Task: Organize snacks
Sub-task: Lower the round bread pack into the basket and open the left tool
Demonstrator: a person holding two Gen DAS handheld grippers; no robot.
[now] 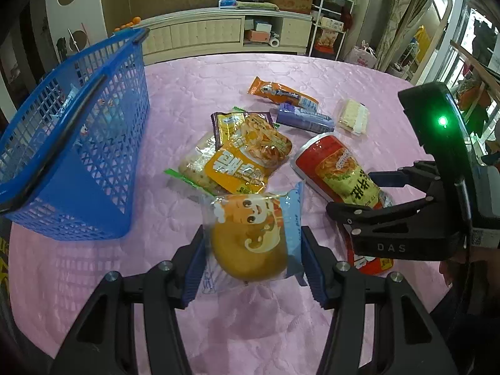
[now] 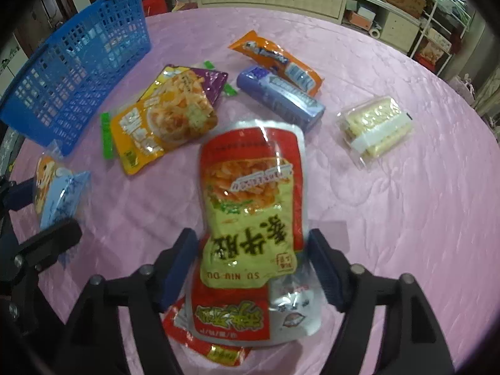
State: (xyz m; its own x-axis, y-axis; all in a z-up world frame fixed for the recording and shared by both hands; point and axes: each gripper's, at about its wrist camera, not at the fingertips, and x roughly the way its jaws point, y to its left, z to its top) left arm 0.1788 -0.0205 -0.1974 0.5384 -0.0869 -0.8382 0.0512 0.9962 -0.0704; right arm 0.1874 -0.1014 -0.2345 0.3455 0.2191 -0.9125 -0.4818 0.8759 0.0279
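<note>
While clamped on the bagged bun (image 1: pixel 250 240), left gripper (image 1: pixel 251 265) sits low over the pink tablecloth (image 1: pixel 193 87), blue pads pressing both sides of the bag, bag lifted off the cloth (also seen at far left of the right wrist view (image 2: pixel 57 187)). Right gripper (image 2: pixel 253 268) closed around the red pouch (image 2: pixel 250 193), pads on either edge of its lower half, pouch raised and tilted toward the lens; second red packet (image 2: pixel 215 337) under it, contact with the cloth unclear. Blue basket (image 1: pixel 78 143) at table left, near the left gripper, some small items inside (too blurred to name). Still loose on the cloth, centre: yellow pouch (image 1: pixel 247 156) lying on top of a clear green-edged pack (image 1: pixel 195 165) and a purple packet (image 2: pixel 212 82). Further back: orange stick pack (image 1: pixel 282 93) touching the purple box (image 1: pixel 304 118), cracker pack (image 1: pixel 353 115) just right of them, apart.
</note>
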